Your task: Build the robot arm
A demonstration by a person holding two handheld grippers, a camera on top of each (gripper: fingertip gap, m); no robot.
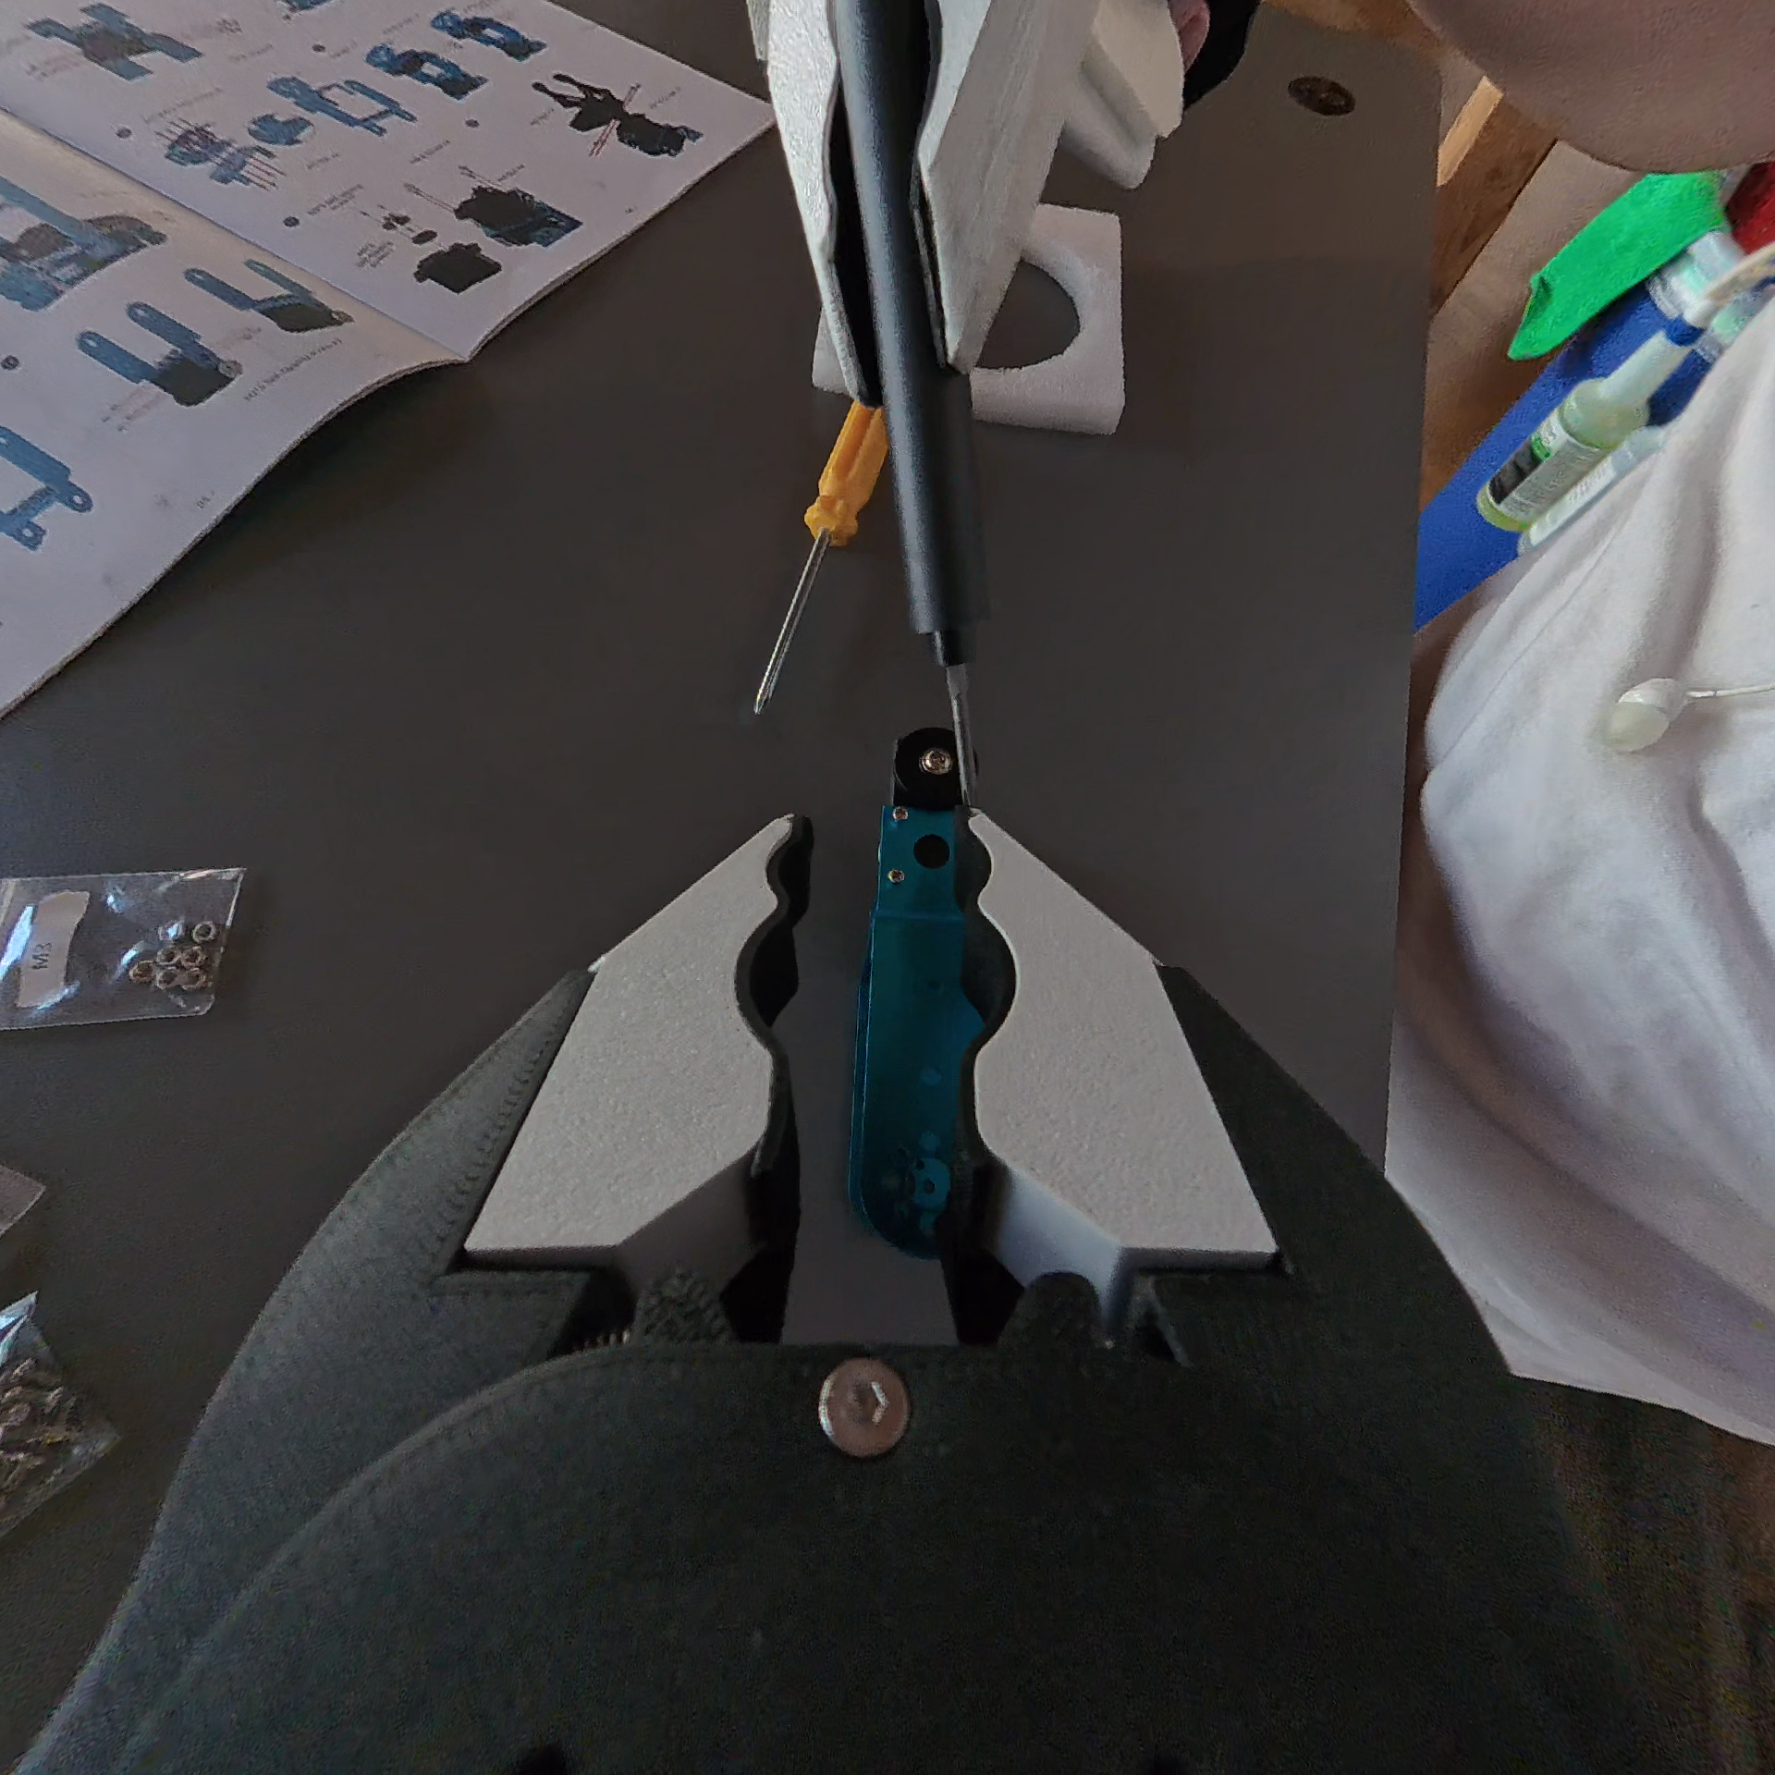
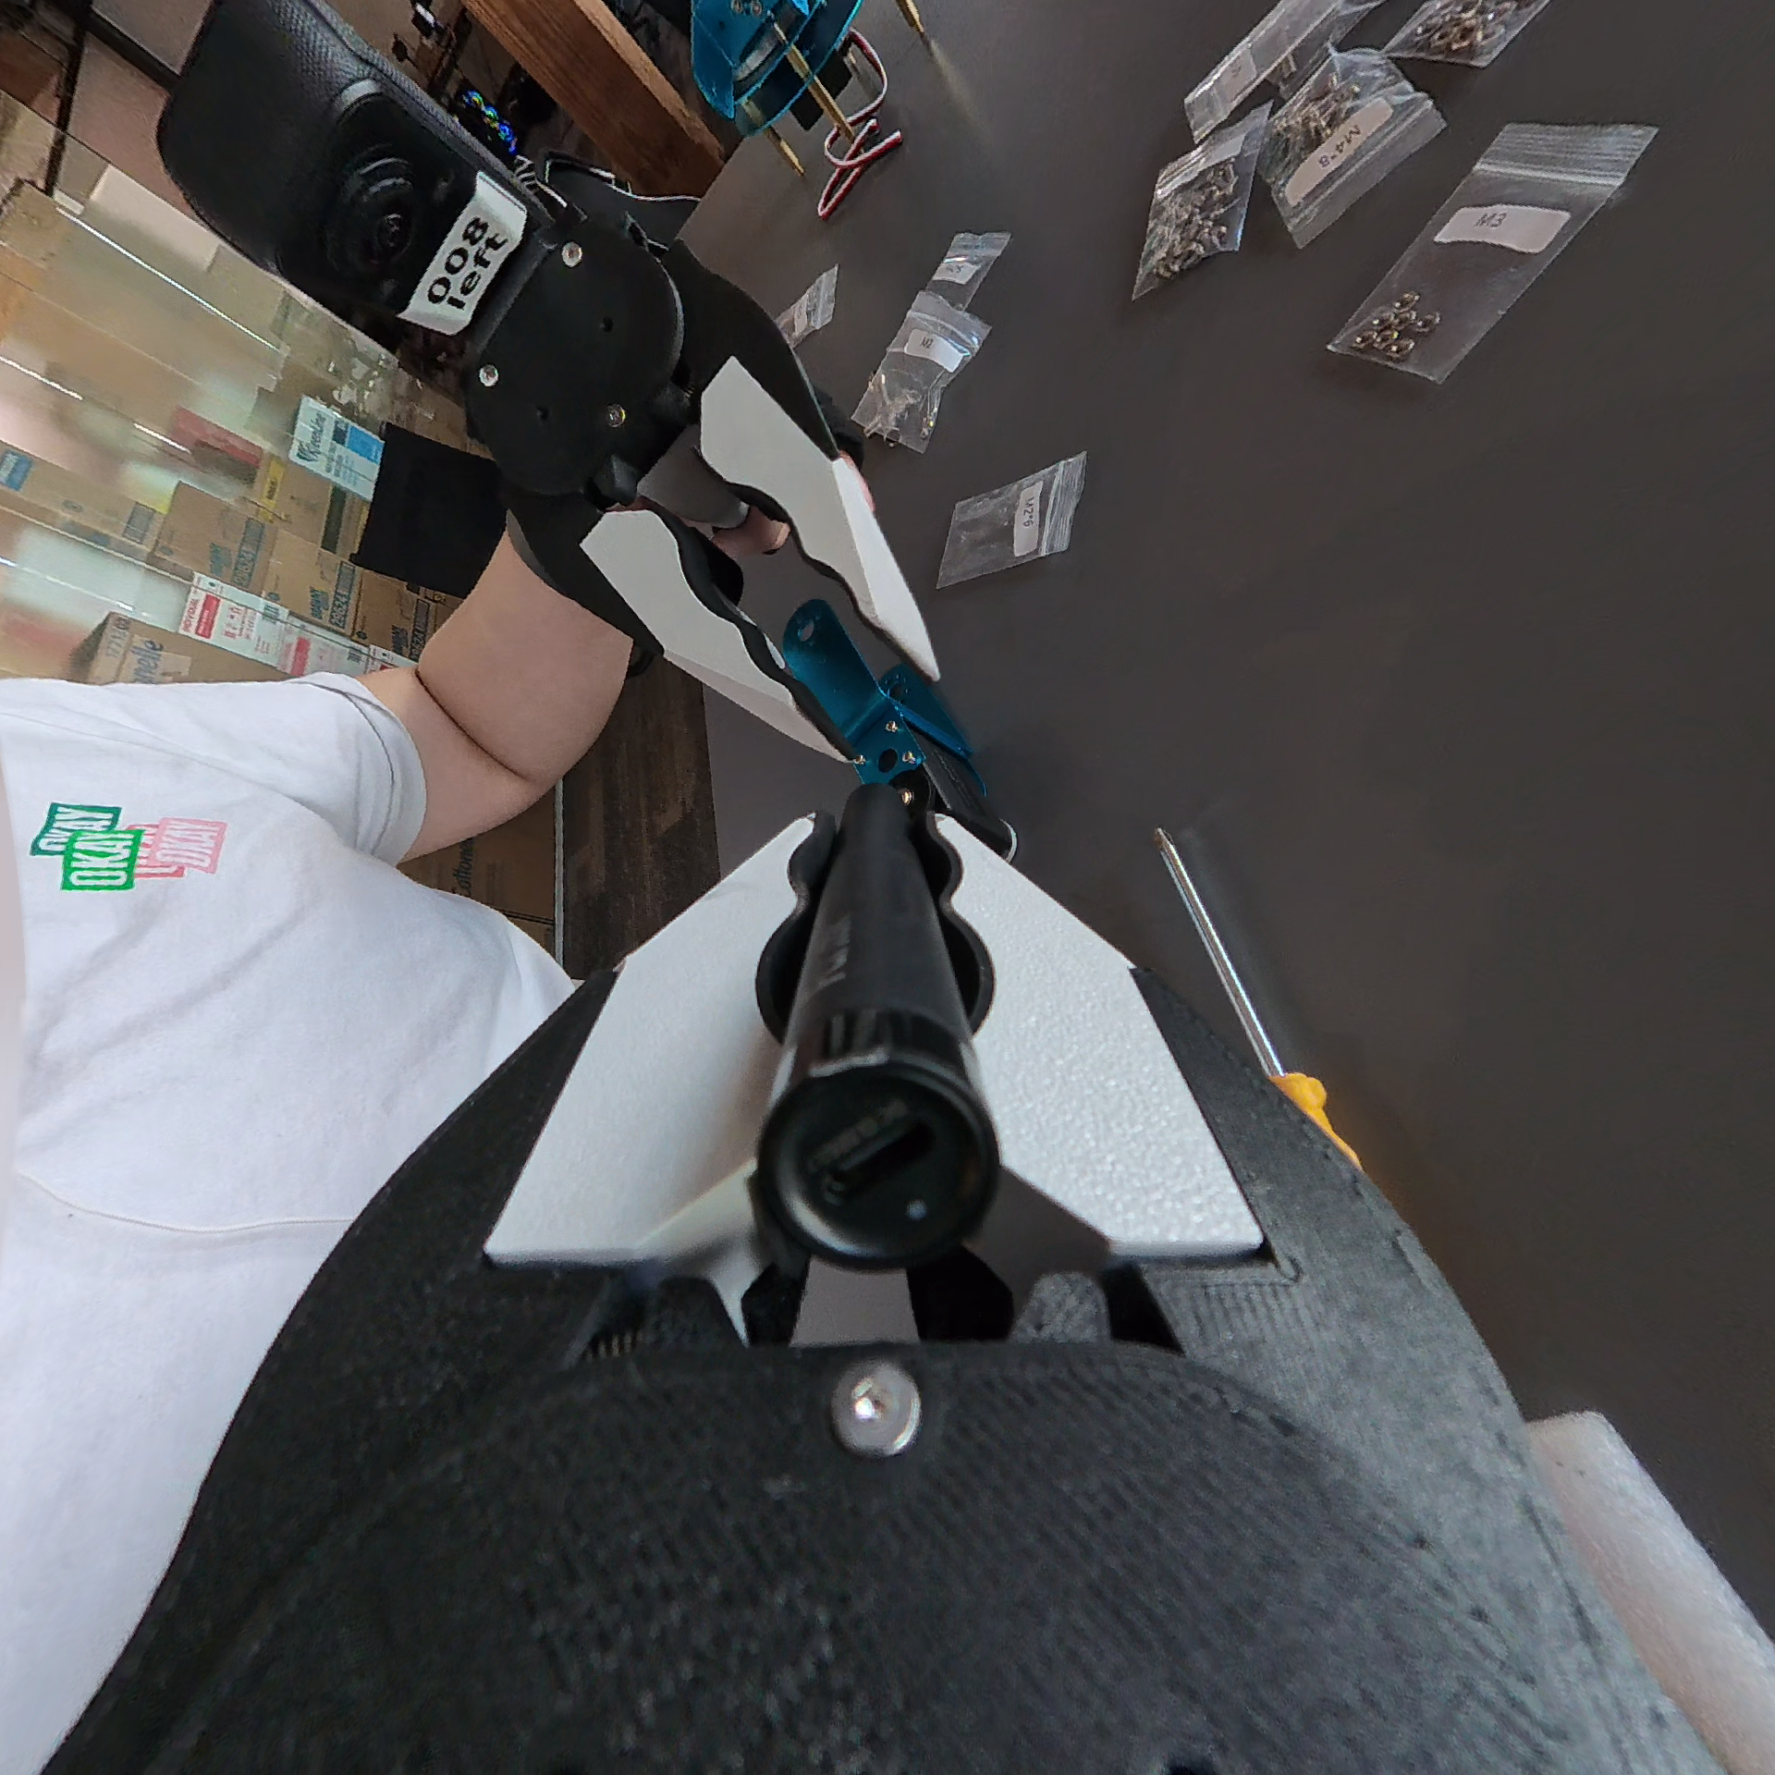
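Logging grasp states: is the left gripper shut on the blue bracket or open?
Open. The left gripper has a wide gap between its jaws; the blue bracket touches only one of them.

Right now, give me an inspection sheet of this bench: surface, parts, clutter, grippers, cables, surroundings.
Surface: dark grey table, matte.
Parts: blue metal bracket with a black part at its far end; black electric screwdriver, bit tip beside the screw on that black part.
Clutter: orange screwdriver lying loose; open instruction booklet; clear hardware bags; white foam piece.
Grippers: left gripper open, bracket against one finger; right gripper shut on the black electric screwdriver.
Cables: red-and-white wires by a blue acrylic assembly.
Surroundings: person in white shirt; stacked cardboard boxes.
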